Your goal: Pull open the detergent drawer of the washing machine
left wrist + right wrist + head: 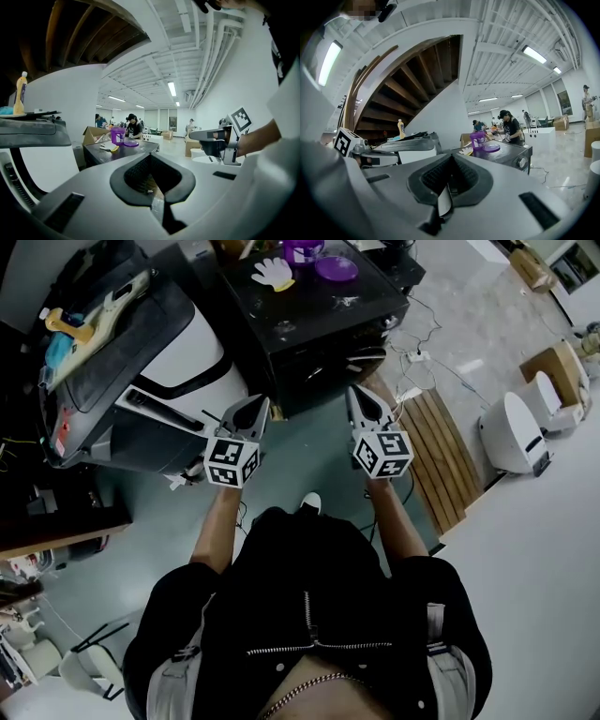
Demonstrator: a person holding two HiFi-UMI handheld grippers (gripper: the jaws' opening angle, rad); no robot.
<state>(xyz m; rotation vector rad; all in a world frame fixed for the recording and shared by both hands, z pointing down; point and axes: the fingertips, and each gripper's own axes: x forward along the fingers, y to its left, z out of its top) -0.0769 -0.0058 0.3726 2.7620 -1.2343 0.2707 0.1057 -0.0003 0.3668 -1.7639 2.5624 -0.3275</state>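
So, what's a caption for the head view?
Left gripper and right gripper, both shut and empty, hover near a white machine and a black machine.

Straight ahead of left gripper (255, 411) & right gripper (362, 401), the black washer (319, 324) blocks centre top of frame. Its top is cluttered w/ purple cup (302, 251), lid (336, 268) & glove (274, 274). Upper left, a white-grey machine (202, 343) hems us in. Wooden pallet (441, 451) lies just right, power strip (419, 356) w/ cables above it. We've only the teal floor (309, 442) btwn them to pass.
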